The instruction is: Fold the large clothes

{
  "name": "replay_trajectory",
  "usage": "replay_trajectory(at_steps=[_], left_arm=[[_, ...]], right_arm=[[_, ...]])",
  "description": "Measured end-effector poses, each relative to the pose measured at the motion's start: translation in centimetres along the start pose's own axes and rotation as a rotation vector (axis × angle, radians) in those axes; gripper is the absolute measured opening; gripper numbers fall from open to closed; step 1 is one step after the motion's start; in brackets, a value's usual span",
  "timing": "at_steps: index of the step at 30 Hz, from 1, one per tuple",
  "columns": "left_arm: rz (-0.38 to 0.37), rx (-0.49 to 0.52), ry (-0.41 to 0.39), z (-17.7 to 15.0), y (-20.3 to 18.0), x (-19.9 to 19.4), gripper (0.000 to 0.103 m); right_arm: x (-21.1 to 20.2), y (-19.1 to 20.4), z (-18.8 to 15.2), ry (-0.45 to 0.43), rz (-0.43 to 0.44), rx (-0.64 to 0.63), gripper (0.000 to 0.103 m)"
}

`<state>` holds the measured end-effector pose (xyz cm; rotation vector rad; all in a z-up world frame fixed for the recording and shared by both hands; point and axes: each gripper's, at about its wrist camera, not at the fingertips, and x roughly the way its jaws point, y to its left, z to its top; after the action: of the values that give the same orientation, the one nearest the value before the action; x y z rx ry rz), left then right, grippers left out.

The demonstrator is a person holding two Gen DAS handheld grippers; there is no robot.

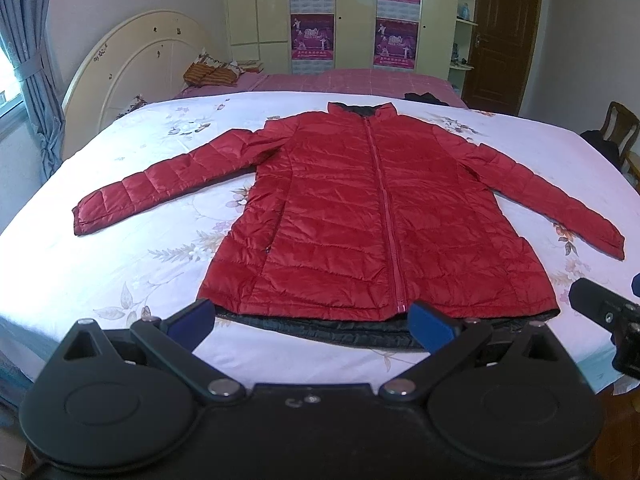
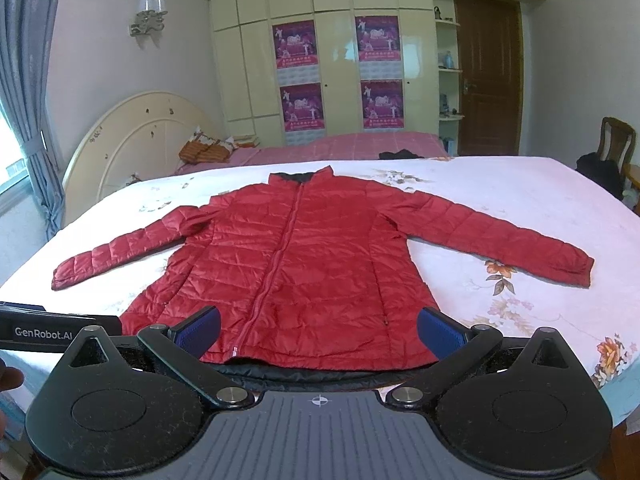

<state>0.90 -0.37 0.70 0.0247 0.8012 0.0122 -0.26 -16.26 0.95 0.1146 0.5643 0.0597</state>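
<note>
While the red jacket [image 1: 372, 216] lies zipped and flat on the floral bedspread [image 1: 120, 264], sleeves spread, no fold looks begun. Both the left gripper [image 1: 312, 318] and right gripper [image 2: 318, 330] hover spread wide, empty, near the hem. Next probably comes pinching a sleeve cuff. Only the right view shows the wall lamp [image 2: 149, 16].
</note>
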Motion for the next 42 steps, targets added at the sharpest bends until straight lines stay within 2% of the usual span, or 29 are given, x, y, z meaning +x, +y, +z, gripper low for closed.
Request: replay_trajectory(at_steps=[42], left_arm=[[0.014,-0.013,0.007,1.0,-0.7,1.1,0.103]], right_arm=[[0.8,-2.1,1.0,-0.015,-0.016,0.02,0.103]])
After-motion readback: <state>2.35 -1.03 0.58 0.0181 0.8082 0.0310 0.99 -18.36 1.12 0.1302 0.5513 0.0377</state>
